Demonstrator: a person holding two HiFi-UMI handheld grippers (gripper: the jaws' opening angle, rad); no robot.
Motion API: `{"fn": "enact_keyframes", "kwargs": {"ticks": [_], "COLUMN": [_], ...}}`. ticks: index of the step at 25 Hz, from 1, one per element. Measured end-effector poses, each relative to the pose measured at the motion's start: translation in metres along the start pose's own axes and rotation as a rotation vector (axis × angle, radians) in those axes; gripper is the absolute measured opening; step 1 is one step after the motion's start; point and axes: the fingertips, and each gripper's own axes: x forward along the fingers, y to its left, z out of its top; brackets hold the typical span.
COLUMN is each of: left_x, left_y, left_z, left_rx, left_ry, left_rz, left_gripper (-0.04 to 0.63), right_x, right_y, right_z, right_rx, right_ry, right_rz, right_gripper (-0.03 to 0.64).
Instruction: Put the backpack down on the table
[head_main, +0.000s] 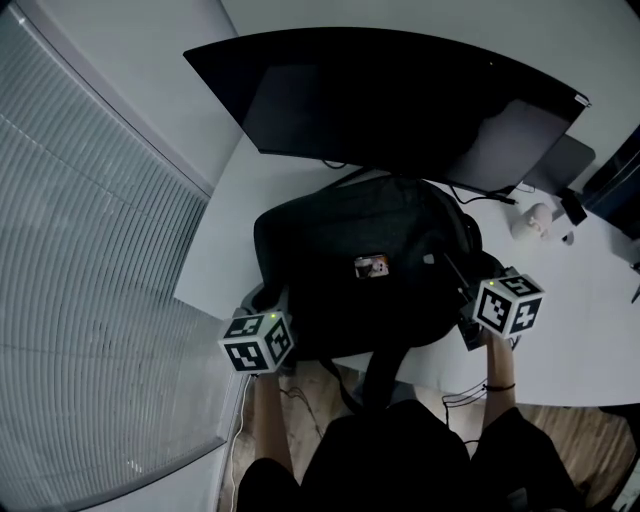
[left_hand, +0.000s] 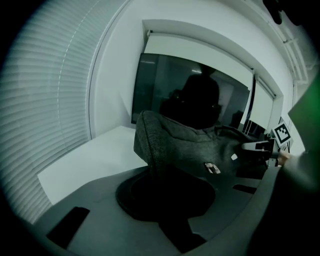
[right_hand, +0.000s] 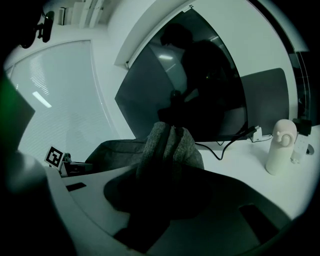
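Observation:
A dark grey backpack (head_main: 360, 265) spreads over the near part of the white table (head_main: 240, 200), in front of the monitor. One strap (head_main: 378, 372) hangs below the table's front edge. My left gripper (head_main: 272, 300) is at the bag's left side, shut on a fold of its fabric (left_hand: 155, 145). At the bag's right side my right gripper (head_main: 468, 295) is shut on a bunched ridge of the fabric (right_hand: 167, 145). The frames do not show whether the bag's full weight rests on the table.
A large dark curved monitor (head_main: 400, 100) stands right behind the bag, with cables (head_main: 480, 195) trailing from it. A white bottle (head_main: 530, 220) stands at the right. Window blinds (head_main: 80, 250) run along the left, past the table's left edge.

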Motion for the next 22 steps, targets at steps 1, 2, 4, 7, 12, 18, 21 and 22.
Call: {"fn": "enact_keyframes", "kwargs": {"ticks": [1, 2, 4, 7, 12, 18, 21, 22], "left_x": [0.004, 0.006, 0.011, 0.018, 0.028, 0.039, 0.045, 0.047], "left_y": [0.000, 0.000, 0.000, 0.003, 0.007, 0.011, 0.014, 0.015], "left_z": [-0.001, -0.002, -0.003, -0.005, -0.010, -0.015, -0.019, -0.020], "left_rx": [0.007, 0.012, 0.020, 0.033, 0.044, 0.057, 0.062, 0.063], "left_ry": [0.008, 0.015, 0.024, 0.037, 0.060, 0.097, 0.117, 0.125], "left_rz": [-0.002, -0.005, -0.010, -0.014, -0.007, 0.004, 0.014, 0.017], "left_gripper": [0.049, 0.049, 0.051, 0.050, 0.061, 0.085, 0.102, 0.107], "right_x": [0.001, 0.002, 0.004, 0.007, 0.014, 0.019, 0.022, 0.023], "right_y": [-0.002, -0.005, -0.009, -0.014, -0.021, -0.031, -0.038, -0.040], "right_z": [-0.003, -0.006, -0.012, -0.018, -0.022, -0.028, -0.035, -0.037], "right_rx": [0.008, 0.016, 0.036, 0.054, 0.065, 0.074, 0.092, 0.097], "right_ry": [0.007, 0.014, 0.028, 0.047, 0.073, 0.107, 0.137, 0.147], "right_rz": [-0.005, -0.008, -0.015, -0.028, -0.039, -0.065, -0.084, -0.093], "right_gripper": [0.109, 0.109, 0.109, 0.109, 0.109, 0.110, 0.110, 0.110]}}
